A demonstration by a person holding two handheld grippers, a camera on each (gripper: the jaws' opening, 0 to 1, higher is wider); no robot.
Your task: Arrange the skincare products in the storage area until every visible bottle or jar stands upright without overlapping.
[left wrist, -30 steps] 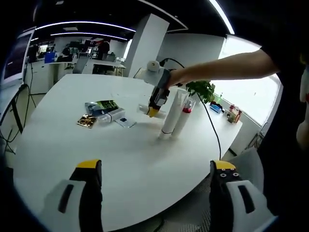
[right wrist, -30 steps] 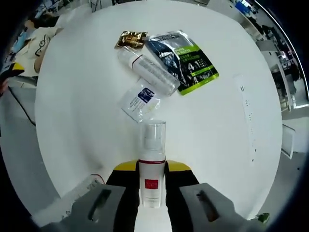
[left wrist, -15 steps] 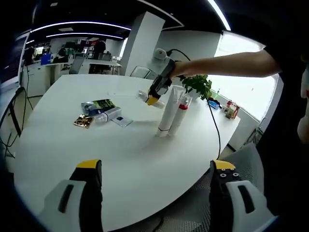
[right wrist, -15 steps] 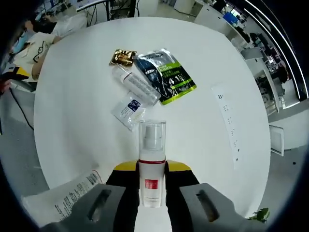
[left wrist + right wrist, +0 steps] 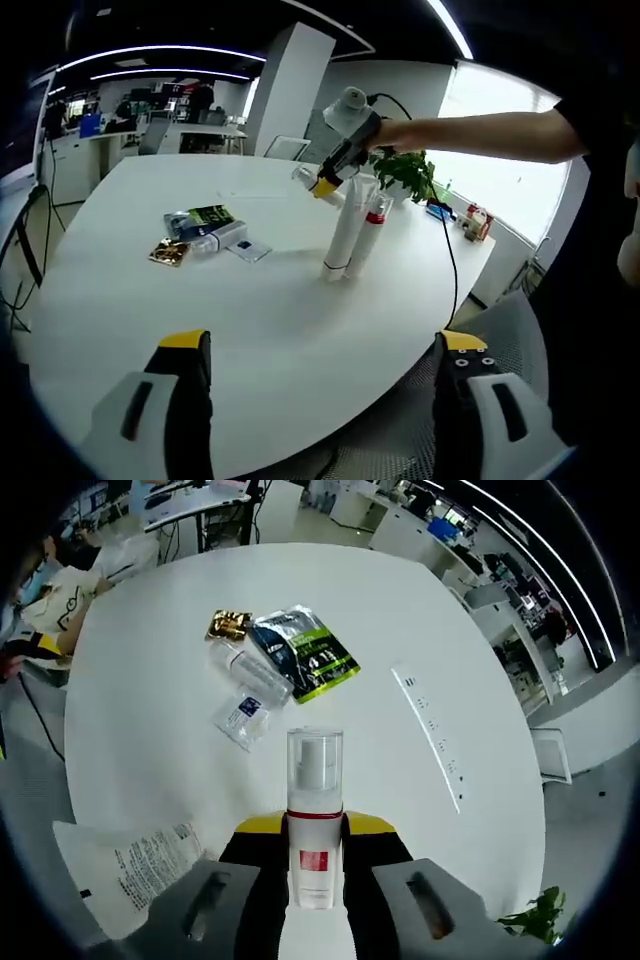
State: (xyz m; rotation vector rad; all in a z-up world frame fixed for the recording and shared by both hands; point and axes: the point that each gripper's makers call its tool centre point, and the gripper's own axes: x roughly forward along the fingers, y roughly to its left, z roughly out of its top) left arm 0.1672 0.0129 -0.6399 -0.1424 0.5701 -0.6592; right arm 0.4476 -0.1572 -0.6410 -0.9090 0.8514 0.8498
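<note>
So two tubes (image 5: 347,235) stand mid-frame; our right gripper (image 5: 315,855) clamps a pump bottle (image 5: 314,825), one bottle (image 5: 252,674) lies flat upper left, left gripper (image 5: 315,385) agape.

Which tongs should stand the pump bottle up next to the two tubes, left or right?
Right. The right tongs are already shut on the pump bottle, held above the table near the upright tubes. The left tongs are open, at the near table edge.
</note>
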